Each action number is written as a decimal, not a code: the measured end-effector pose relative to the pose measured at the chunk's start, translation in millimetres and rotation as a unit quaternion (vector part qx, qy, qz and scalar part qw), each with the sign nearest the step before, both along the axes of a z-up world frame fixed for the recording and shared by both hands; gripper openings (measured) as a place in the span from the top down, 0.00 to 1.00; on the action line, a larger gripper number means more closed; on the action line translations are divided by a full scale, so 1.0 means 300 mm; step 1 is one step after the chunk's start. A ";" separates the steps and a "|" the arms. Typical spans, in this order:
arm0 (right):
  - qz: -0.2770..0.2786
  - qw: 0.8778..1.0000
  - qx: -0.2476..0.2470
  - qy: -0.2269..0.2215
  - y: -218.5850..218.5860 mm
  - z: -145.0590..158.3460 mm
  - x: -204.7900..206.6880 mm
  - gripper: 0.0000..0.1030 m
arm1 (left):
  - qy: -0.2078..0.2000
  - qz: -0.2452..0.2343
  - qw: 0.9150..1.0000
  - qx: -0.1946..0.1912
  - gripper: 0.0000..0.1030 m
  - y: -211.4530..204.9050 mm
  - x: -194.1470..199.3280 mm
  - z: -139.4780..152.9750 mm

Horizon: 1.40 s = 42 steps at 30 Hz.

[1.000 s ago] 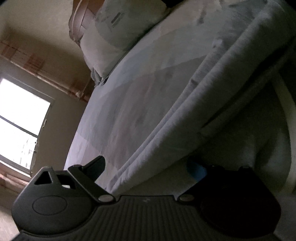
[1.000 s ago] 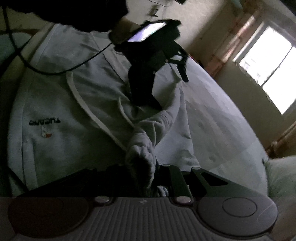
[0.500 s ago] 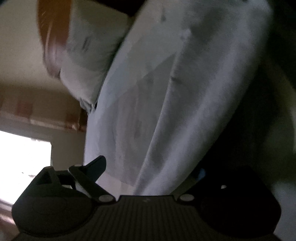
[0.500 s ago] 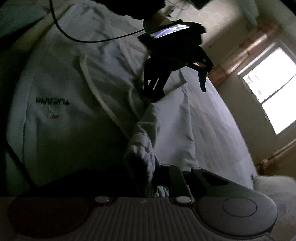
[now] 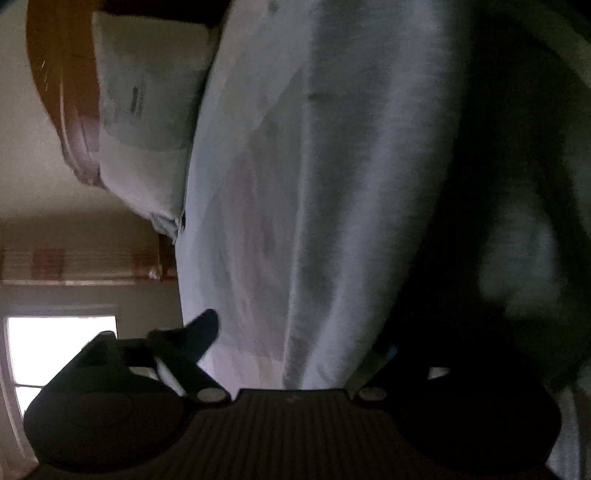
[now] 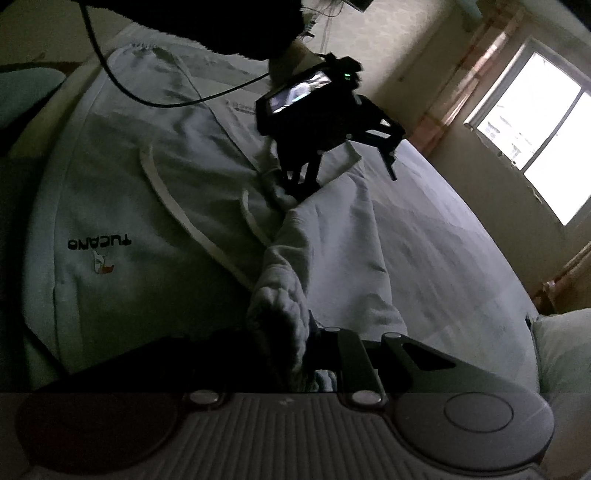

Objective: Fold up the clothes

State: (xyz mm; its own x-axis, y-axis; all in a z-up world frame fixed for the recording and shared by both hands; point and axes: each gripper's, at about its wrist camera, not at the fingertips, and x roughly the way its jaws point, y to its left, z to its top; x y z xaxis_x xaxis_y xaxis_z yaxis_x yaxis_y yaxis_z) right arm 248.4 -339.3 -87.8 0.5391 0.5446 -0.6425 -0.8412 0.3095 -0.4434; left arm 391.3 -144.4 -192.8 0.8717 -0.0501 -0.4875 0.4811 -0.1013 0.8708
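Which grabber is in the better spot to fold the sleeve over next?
Probably the right gripper. Its jaws are shut on the sleeve's cuff, so it can carry it over the hoodie. The left gripper is farther up the sleeve, and whether it grips cloth is unclear.

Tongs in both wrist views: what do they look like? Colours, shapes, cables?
Both are black plastic. Right tongs have a ribbed base, silver pivot screws and round side discs. Left tongs carry a lit screen on top; a thin black cable trails back past the person's dark sleeve.
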 end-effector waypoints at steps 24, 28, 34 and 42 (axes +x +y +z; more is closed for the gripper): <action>-0.122 0.975 0.163 0.086 -0.205 0.184 0.089 0.81 | 0.000 0.010 1.000 0.001 0.95 0.018 -0.276 0.247; -0.146 0.962 0.206 0.102 -0.276 0.218 0.092 0.80 | -0.004 -0.014 1.000 -0.001 0.95 -0.007 -0.419 0.306; -0.156 0.952 0.229 0.127 -0.333 0.203 0.108 0.80 | 0.048 -0.023 0.998 -0.022 0.95 -0.044 -0.577 0.316; -0.147 0.956 0.197 0.162 -0.339 0.118 0.118 0.79 | 0.146 -0.046 0.988 -0.022 0.96 -0.088 -0.641 0.226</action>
State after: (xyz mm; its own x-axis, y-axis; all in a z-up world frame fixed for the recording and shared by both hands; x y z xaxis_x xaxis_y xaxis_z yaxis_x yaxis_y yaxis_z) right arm 283.7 -441.2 -52.4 0.5135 0.6340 -0.5783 -0.7651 0.6434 0.0261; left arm 199.1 -170.7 -125.0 0.6846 -0.1493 -0.7135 0.7033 -0.1220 0.7003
